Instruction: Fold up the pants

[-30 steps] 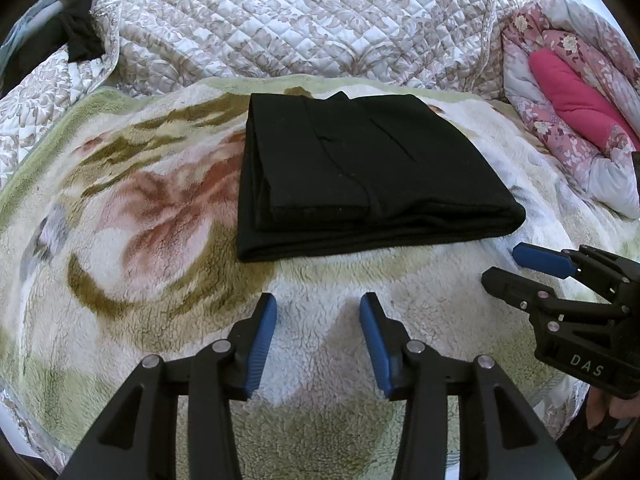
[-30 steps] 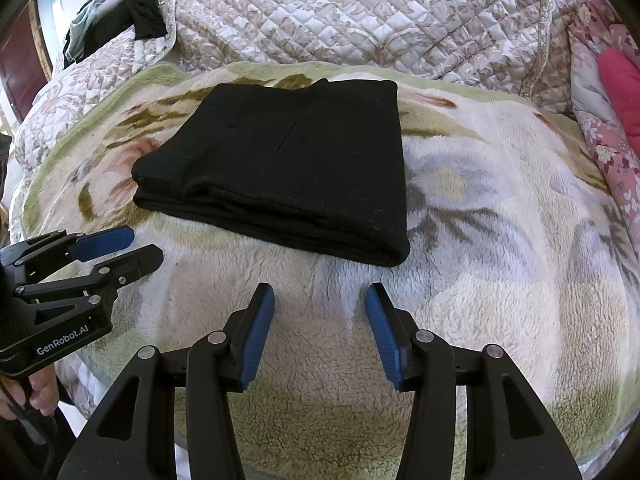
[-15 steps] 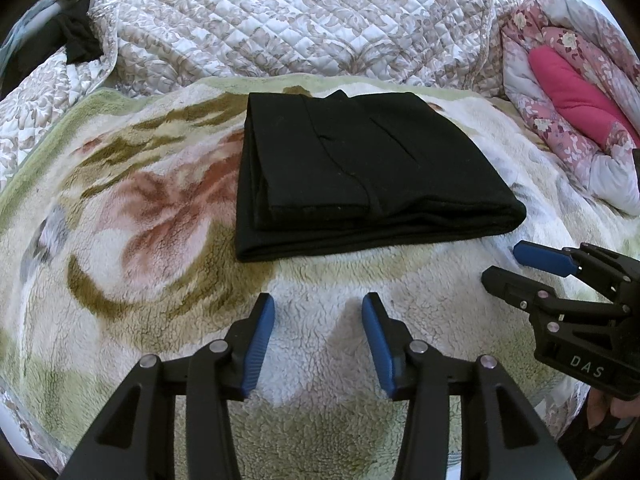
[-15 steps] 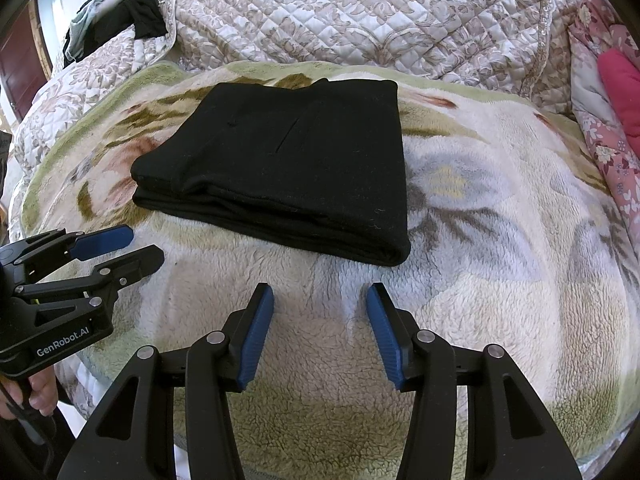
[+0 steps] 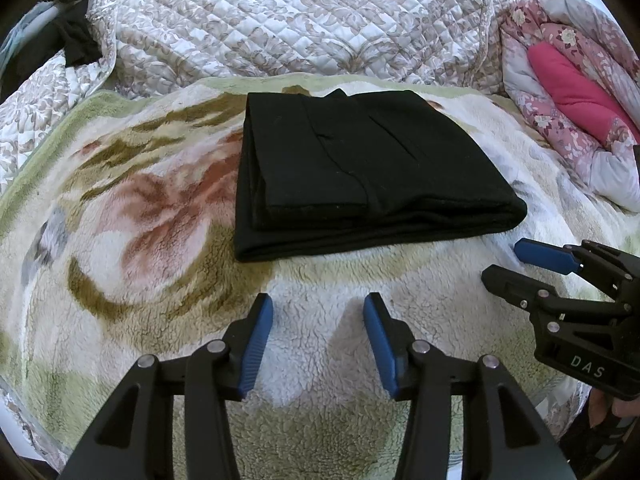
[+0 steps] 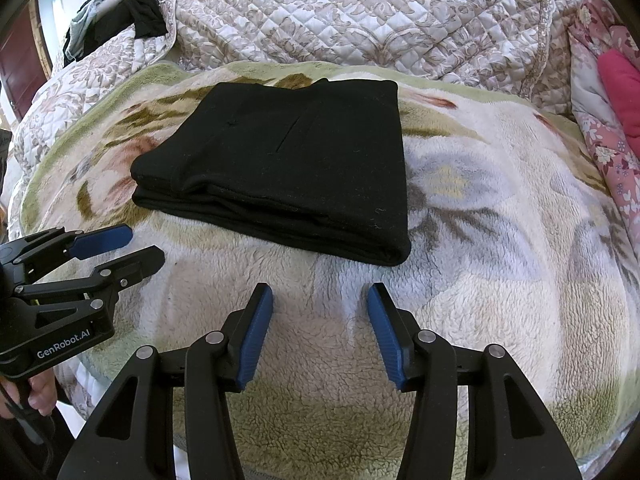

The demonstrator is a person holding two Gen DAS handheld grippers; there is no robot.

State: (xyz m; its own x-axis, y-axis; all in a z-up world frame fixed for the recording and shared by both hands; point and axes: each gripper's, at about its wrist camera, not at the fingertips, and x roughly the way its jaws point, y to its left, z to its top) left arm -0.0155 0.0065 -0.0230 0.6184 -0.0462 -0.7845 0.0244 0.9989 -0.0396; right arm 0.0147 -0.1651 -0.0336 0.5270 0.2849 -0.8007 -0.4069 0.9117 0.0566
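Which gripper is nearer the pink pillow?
Right. The right gripper hovers open over the blanket on the pillow's side, short of the folded pants. The left gripper, also open, sits farther from the pillow.

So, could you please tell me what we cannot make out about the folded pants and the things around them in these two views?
- Black pants: the underside and inner layers are hidden by their own top fold, in both views.
- Dark clothes at the top left: cut off by the fisheye rim, so the kind is unclear.
- Pink floral quilt: cut off by the right edge.
- Person: only fingers show, behind the left gripper.
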